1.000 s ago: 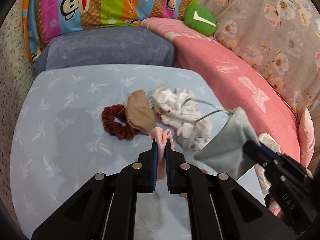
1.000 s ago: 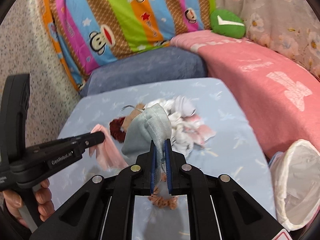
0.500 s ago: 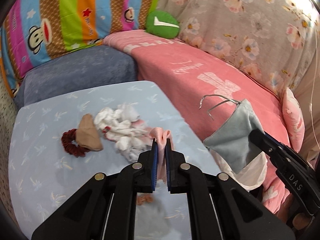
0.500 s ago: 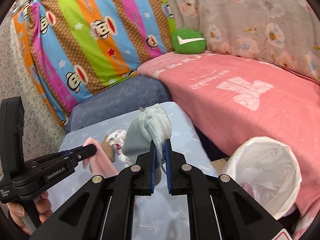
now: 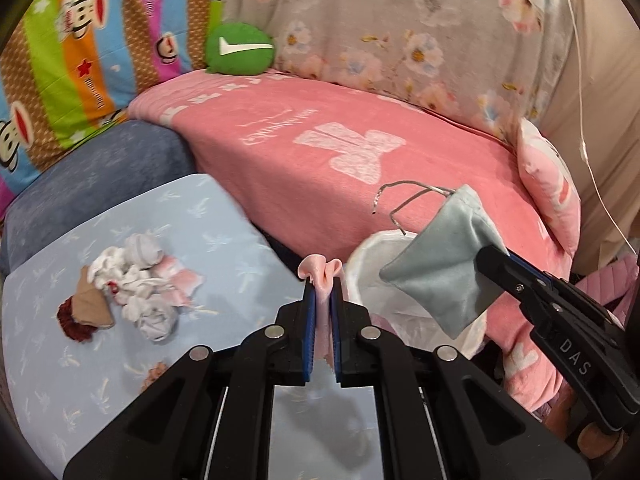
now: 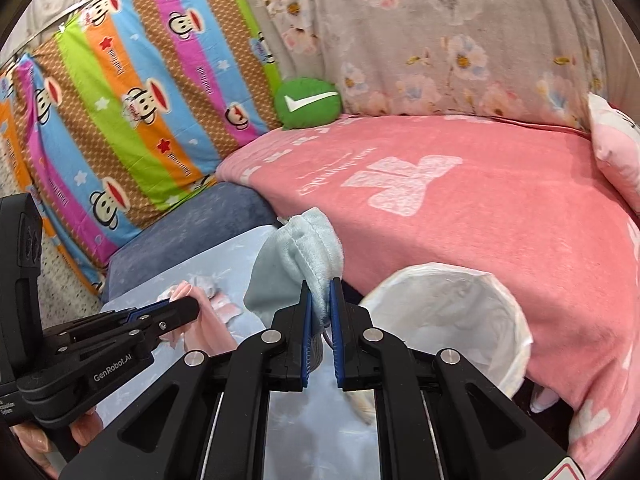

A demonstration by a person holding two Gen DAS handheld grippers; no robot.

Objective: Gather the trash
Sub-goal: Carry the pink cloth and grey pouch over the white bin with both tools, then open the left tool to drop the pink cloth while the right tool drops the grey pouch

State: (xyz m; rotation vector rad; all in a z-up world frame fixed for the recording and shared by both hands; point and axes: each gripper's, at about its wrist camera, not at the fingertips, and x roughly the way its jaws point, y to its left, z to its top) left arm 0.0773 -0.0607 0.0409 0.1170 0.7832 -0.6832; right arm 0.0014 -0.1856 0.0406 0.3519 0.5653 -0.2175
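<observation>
Here, low centre of the left wrist view, the left gripper (image 5: 322, 280) is pinching a pink cloth (image 5: 320, 270) between fingers pressed nearly together. The cloth's long axis is running up and down the frame, its ruffled end poking up above the fingertips and the rest hanging down between the jaws. It is sitting over the right edge of the blue table (image 5: 72, 368), just beside the white-lined bin (image 5: 362, 256).

To the right in the same view, the right gripper (image 5: 486, 256) is reaching in from the lower right corner, clamping a grey pouch (image 5: 440, 268) by one corner. The pouch is hanging slantwise, long axis running from upper right to lower left, its open mouth at upper right with thin wire cords (image 5: 404, 196) curling off to the left. It is hanging in front of the bin's rim.

In the right wrist view the right gripper (image 6: 320, 292) is showing the same pinch, narrow gap, pouch fabric bunched upward above the tips. The bin is lying right of centre, mouth open.

Farther off, left of centre in the left view, a heap of white tissues (image 5: 140, 280), a tan scrap (image 5: 94, 304) and a dark red scrunchie (image 5: 74, 326) are lying on the table. Beyond, a pink blanket (image 5: 320, 132) and a green cushion (image 5: 240, 50) are filling the upper frame.
</observation>
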